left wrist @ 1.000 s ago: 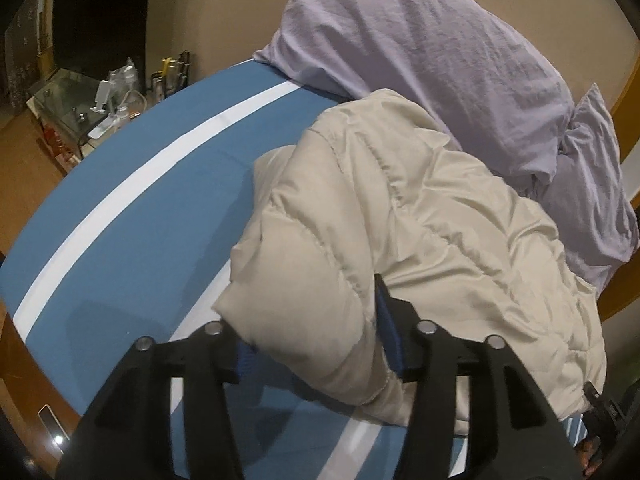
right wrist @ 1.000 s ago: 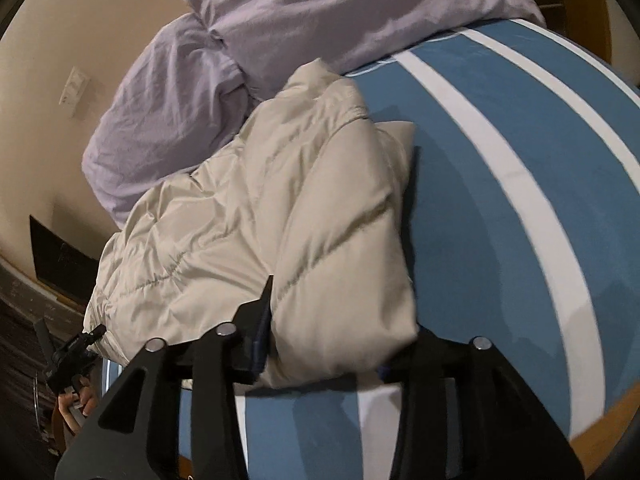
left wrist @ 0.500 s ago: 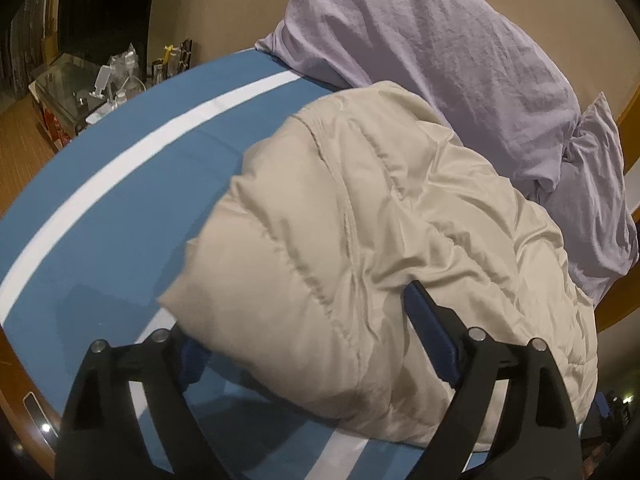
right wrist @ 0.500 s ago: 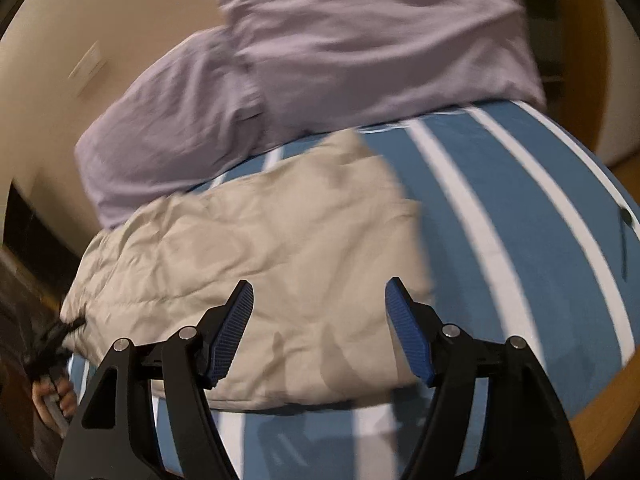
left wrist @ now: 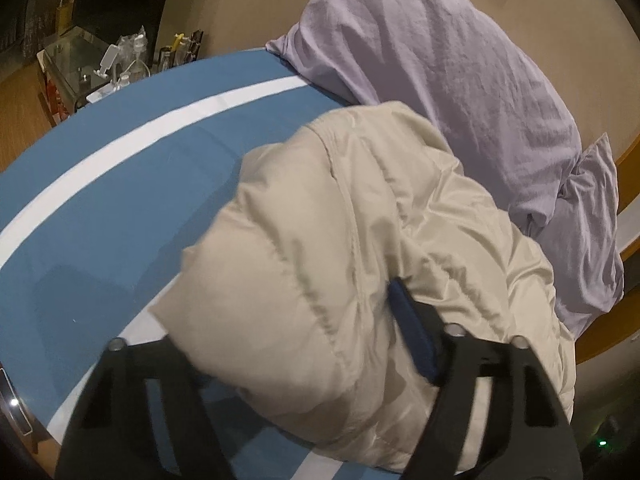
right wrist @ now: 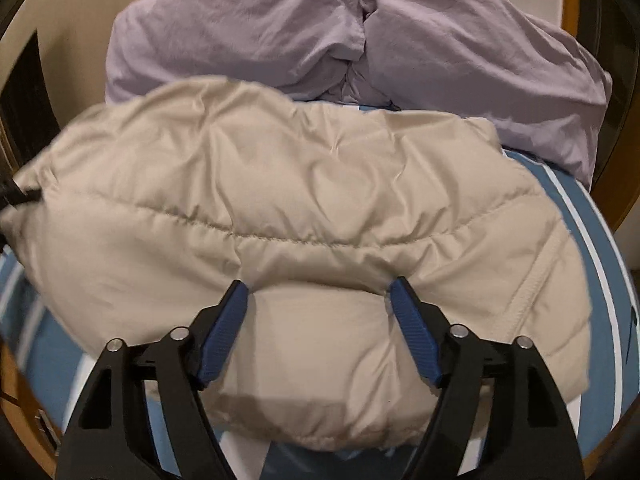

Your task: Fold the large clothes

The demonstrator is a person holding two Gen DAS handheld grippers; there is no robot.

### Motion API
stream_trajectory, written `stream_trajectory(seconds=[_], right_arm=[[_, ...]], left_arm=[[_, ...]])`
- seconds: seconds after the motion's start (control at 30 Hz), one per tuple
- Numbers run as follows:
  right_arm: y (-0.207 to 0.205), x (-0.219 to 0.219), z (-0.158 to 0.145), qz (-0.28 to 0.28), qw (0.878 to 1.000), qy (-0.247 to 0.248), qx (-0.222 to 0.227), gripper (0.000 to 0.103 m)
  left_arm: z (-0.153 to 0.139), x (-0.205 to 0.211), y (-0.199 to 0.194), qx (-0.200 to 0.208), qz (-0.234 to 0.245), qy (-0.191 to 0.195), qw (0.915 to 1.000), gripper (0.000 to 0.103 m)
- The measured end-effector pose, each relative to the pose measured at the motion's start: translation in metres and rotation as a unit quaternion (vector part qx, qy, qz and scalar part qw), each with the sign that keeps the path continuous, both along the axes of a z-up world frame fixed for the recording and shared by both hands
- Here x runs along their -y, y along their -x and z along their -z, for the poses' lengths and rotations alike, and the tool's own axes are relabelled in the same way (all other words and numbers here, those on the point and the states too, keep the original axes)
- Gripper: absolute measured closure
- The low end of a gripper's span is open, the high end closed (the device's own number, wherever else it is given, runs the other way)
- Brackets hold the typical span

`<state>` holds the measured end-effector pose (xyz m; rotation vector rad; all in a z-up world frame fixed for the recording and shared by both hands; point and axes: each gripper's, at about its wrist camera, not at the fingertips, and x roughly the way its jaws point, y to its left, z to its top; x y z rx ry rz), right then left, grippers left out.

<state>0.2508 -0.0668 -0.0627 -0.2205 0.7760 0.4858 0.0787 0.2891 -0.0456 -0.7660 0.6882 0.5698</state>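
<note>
A beige puffer jacket (left wrist: 360, 216) lies bunched on the blue bed sheet with white stripes (left wrist: 120, 208). My left gripper (left wrist: 292, 320) is closing around a thick fold at the jacket's near edge. Its right pad (left wrist: 412, 336) dents the fabric, and its left finger is buried under the fold. In the right wrist view the jacket (right wrist: 300, 184) lies spread wide. My right gripper (right wrist: 318, 286) is opening, both blue pads bare, its tips resting on the padded surface by a seam, gripping nothing.
Two lilac pillows (left wrist: 440, 80) (right wrist: 360, 40) lie against the wall just behind the jacket. A cluttered glass side table (left wrist: 100, 72) stands past the bed's far left edge. The wooden bed frame (left wrist: 600, 336) runs along the right side.
My left gripper opened wide, then narrowed again on the jacket's fold. My right gripper let go of the folded part, swung sideways and rolled, and now faces the jacket square on with wider jaws.
</note>
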Motion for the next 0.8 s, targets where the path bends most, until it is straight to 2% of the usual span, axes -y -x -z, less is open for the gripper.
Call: stream_trajectory(seconds=[0.1, 0.2, 0.47, 0.7, 0.8], right_arm=[[0.002, -0.006, 0.004, 0.007, 1.0, 0.013, 0.011, 0.024], [-0.001, -0.008, 0.004, 0.012, 1.0, 0.016, 0.004, 0.024], [0.0, -0.013, 0.006, 0.013, 1.0, 0.022, 0.012, 0.024], [0.0, -0.01, 0.006, 0.005, 1.0, 0.013, 0.01, 0.023], [-0.001, -0.008, 0.006, -0.004, 1.0, 0.003, 0.009, 0.023]], left_arm=[[-0.009, -0.002, 0.003, 0.015, 0.003, 0.001, 0.9999, 0.057], [-0.019, -0.001, 0.002, 0.03, 0.009, 0.006, 0.9995, 0.064], [-0.068, 0.022, -0.005, 0.096, 0.042, -0.006, 0.9945, 0.071], [-0.123, 0.075, -0.021, 0.161, 0.107, -0.027, 0.9808, 0.073], [-0.137, 0.102, -0.033, 0.174, 0.135, -0.034, 0.9748, 0.074]])
